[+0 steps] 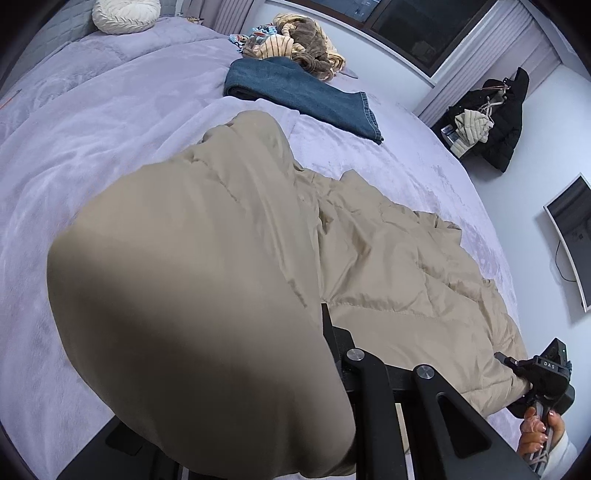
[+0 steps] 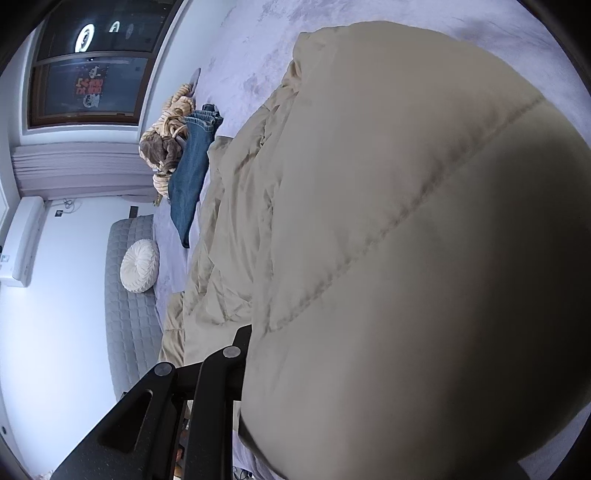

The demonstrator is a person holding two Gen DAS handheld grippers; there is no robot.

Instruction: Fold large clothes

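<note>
1. Beige puffer jacket (image 1: 388,266): spread mid-frame on the lavender bed (image 1: 92,166), edge bulging at lens.
2. Left gripper (image 1: 325,314), right gripper (image 1: 502,356): each pinching jacket fabric.
3. We should raise both edges evenly, keeping the fold line straight.
4. Jeans (image 1: 306,96): upper centre, apart.

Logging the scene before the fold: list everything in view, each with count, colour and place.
puffer coat: one, beige, spread on bed, edges lifted
bed cover: one, lilac, under everything
jeans: one, blue, folded beyond coat
clothes heap: one, tan, brown, patterned, past jeans
round cushion: one, cream, at headboard
hanging jackets: black and cream, wall by window
monitor: one, white-framed, on wall
left tool: black, shut on coat
right tool: black, shut on coat edge
hand: one, holding right tool
</note>
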